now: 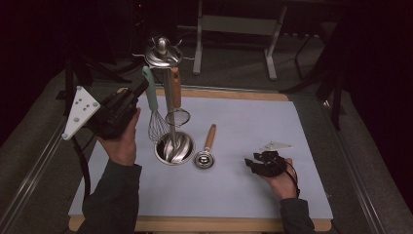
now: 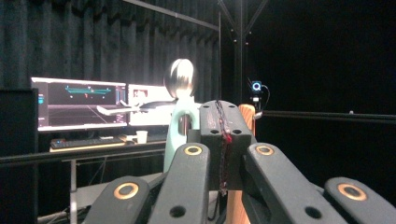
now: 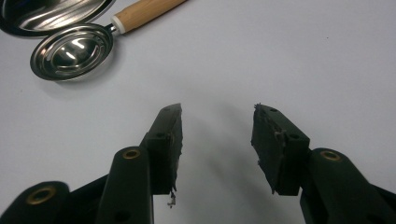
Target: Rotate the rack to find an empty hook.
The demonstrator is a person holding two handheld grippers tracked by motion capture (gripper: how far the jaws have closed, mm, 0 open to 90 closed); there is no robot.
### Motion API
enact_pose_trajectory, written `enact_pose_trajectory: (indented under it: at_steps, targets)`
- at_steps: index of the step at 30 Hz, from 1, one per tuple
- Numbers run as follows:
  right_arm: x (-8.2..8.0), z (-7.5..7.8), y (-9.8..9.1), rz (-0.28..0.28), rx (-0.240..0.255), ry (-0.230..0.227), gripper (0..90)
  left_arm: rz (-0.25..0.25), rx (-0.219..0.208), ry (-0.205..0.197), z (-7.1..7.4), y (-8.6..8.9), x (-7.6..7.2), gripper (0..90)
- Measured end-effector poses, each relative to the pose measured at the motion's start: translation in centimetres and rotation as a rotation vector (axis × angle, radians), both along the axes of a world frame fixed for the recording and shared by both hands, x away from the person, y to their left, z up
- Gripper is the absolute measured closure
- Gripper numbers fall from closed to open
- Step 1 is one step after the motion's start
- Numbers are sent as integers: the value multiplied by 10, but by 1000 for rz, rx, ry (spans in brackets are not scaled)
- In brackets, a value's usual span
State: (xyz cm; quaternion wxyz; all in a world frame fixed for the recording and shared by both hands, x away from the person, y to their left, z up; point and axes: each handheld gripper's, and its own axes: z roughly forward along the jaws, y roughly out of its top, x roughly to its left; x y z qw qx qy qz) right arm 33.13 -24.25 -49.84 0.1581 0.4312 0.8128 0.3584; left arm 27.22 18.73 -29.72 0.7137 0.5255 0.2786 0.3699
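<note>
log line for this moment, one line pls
left gripper: shut, at whisk handle on rack | right gripper: open, nothing held, over mat | ladle: lying on mat

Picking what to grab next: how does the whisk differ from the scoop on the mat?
The whisk hangs upright from the metal stand; the scoop lies flat on the mat. The whisk has a mint-green handle and wire loops; the scoop has a wooden handle and a solid steel bowl. Both have metal working ends.

black grippers [image 1: 141, 90], brass screws, dark sleeves [image 1: 113, 200]
</note>
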Motion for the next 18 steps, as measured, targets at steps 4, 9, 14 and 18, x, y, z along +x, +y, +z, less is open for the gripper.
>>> enact_pose_trajectory:
  at_steps: [4, 9, 14, 18]
  targets:
    - [0, 1, -1, -2, 6, -3, 522, 6, -4, -4, 4, 0, 2, 896]
    - [0, 1, -4, -13, 16, -6, 522, 21, -8, 1, 7, 0, 5, 895]
    - [0, 1, -5, -17, 17, -4, 522, 31, -8, 11, 5, -2, 8, 895]
    - [0, 2, -5, -19, 22, -5, 521, 36, -4, 12, 5, -1, 9, 895]
